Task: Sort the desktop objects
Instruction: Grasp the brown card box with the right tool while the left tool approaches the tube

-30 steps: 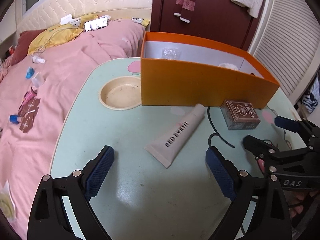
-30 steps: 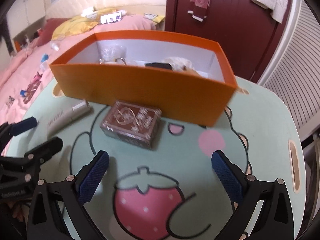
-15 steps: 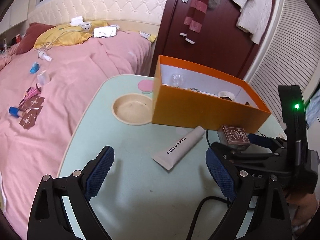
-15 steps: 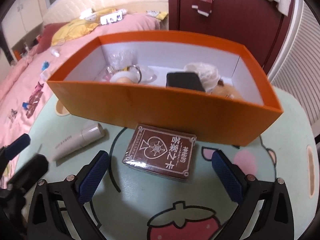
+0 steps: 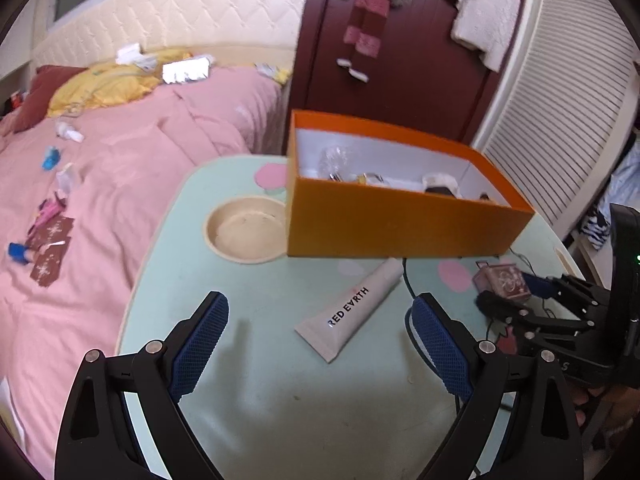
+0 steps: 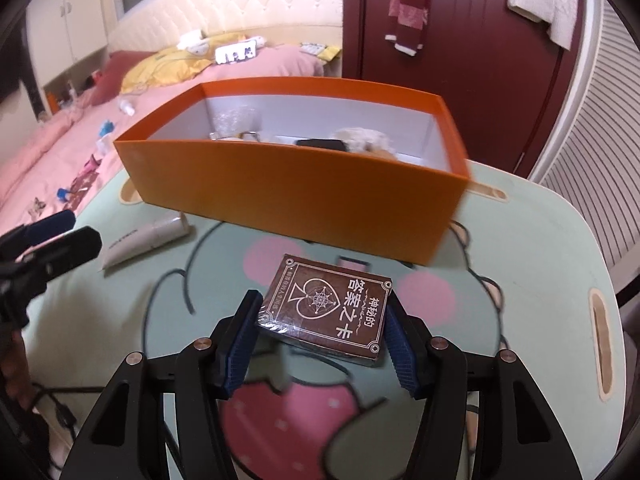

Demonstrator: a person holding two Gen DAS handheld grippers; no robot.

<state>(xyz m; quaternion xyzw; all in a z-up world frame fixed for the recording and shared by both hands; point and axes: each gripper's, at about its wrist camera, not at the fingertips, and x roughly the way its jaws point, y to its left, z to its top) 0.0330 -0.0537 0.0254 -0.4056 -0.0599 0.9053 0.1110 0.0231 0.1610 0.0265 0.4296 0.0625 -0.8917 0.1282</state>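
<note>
My right gripper [image 6: 322, 338] is shut on a brown card box [image 6: 332, 310], its blue pads pressed to both long sides, in front of the orange box [image 6: 296, 204]. The left wrist view shows the same card box [image 5: 502, 282] between the right gripper's fingers [image 5: 512, 292]. My left gripper [image 5: 320, 344] is open and empty above the table, a little short of the white RED EARTH tube [image 5: 352, 314]. The tube also shows in the right wrist view [image 6: 146, 242]. The orange box [image 5: 400, 228] holds several small items.
A pale green table [image 5: 260, 408] with a cartoon print carries a round recessed cup holder [image 5: 244, 234] left of the orange box. A pink bed [image 5: 100, 184] with scattered small items lies to the left. A dark red door [image 6: 460, 32] stands behind.
My right gripper moved forward and closed on the card box, which was free on the table before. My left gripper pulled back and rose, staying open.
</note>
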